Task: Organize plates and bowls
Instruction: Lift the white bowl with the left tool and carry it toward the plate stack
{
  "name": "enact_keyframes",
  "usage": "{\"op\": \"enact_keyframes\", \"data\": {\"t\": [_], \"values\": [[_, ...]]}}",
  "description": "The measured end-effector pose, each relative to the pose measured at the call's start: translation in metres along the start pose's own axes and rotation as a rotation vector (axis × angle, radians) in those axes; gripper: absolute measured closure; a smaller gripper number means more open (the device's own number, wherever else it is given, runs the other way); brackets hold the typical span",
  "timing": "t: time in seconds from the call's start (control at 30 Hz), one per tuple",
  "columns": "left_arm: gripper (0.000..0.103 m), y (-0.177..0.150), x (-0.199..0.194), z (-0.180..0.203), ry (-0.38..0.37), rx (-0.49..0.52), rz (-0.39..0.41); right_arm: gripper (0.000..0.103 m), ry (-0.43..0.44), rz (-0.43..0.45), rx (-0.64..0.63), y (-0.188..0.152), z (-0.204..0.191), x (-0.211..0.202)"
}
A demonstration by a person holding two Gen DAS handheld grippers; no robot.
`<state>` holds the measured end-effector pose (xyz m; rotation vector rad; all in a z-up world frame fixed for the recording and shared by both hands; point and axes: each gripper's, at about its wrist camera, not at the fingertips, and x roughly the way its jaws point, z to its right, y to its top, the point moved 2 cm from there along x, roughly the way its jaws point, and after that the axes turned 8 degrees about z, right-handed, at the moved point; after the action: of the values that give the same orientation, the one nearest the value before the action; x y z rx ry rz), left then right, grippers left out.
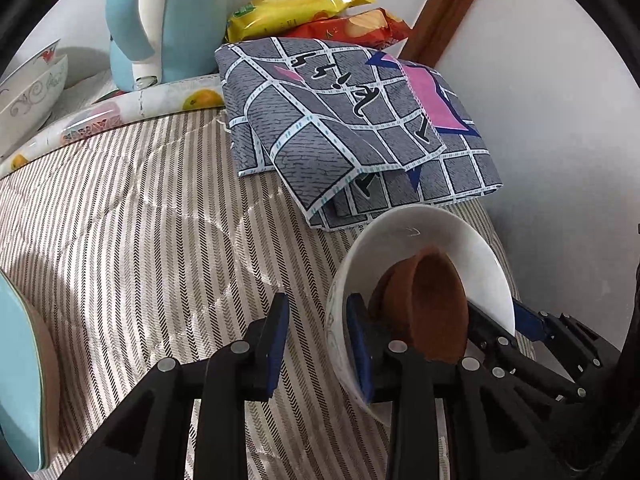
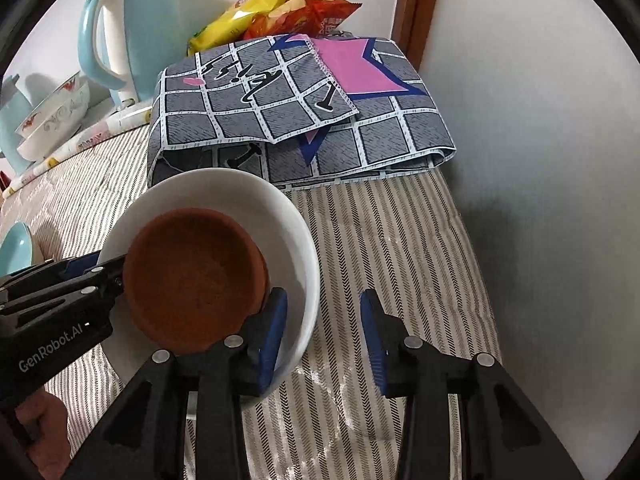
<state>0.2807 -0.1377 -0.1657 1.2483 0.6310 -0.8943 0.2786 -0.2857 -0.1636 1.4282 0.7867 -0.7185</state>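
A white bowl [image 1: 432, 240] [image 2: 288, 216] stands tilted on the striped cloth, with a brown clay dish [image 1: 432, 300] [image 2: 192, 272] leaning inside it. My left gripper [image 1: 318, 344] is open; its jaws straddle the bowl's near rim, one finger outside, one inside by the brown dish. My right gripper [image 2: 324, 336] is open; its left finger [image 2: 272, 336] lies inside the bowl against the dish, its right finger over the cloth. The right gripper shows in the left wrist view [image 1: 532, 324] behind the bowl. The left gripper shows in the right wrist view [image 2: 92, 268] at the bowl's left.
A folded grey checked cloth [image 1: 352, 128] [image 2: 296, 112] lies behind the bowl. A blue kettle [image 1: 168, 20] [image 2: 124, 36], snack bags [image 1: 304, 4] [image 2: 276, 12] and stacked patterned bowls [image 1: 28, 96] [image 2: 56, 120] stand at the back. A light-blue dish [image 1: 20, 376] [image 2: 14, 248] sits left. Wall at right.
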Motion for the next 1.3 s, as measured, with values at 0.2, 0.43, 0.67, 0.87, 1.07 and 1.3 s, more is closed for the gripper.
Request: {"op": "enact_keyframes", "data": {"t": [0.2,0.43,0.67,0.87,1.07,1.3], "values": [[0.07,-0.002,0.007,0.002,0.014,0.014,-0.002,0.056,-0.005,0.013,0.023,-0.001,0.004,0.0],[0.067,-0.001,0.009,0.002,0.03,0.032,0.009,0.044,-0.001,0.009,0.044,-0.002,0.012,0.001],[0.066,-0.001,0.007,0.002,0.034,0.03,0.019,0.041,0.016,0.012,0.053,-0.003,0.014,0.002],[0.066,-0.005,0.003,0.0,0.036,0.023,0.031,0.042,0.017,0.03,0.065,-0.006,0.015,0.001],[0.087,-0.008,0.0,0.01,0.021,0.038,0.041,0.062,0.032,0.045,0.037,-0.005,0.007,-0.002],[0.092,-0.008,-0.002,0.01,0.015,0.014,0.035,0.088,0.049,0.045,0.024,-0.006,-0.008,-0.008]]}}
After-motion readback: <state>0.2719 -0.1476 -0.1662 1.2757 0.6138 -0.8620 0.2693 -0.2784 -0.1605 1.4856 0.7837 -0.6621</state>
